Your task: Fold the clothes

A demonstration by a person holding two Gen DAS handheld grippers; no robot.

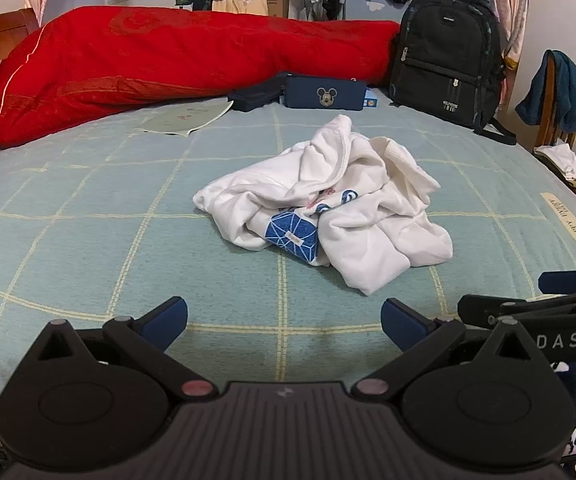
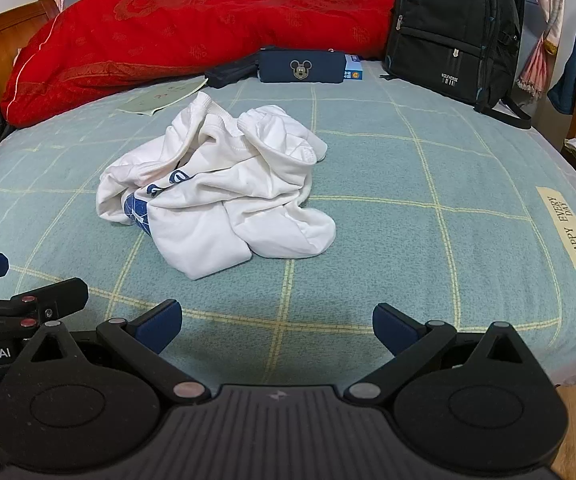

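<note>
At the bottom of the left wrist view, the left hand-held gripper (image 1: 284, 322) stood released, its blue-padded fingers (image 1: 166, 318) spread wide over bare bedding with nothing between them. The right hand-held gripper (image 2: 277, 326) was likewise released and empty at the bottom of its own view. Beyond both, near the frame centre, a crumpled white sweatshirt with blue printed patches (image 1: 328, 196) lay in a heap on the pale green bed cover with yellow grid lines (image 1: 88, 216), well apart from either gripper. Along the upper part lay a red embroidered quilt (image 1: 168, 56), a navy pouch with a cartoon mouse face (image 1: 324, 96) and, upper right, a black backpack (image 1: 448, 52).
</note>
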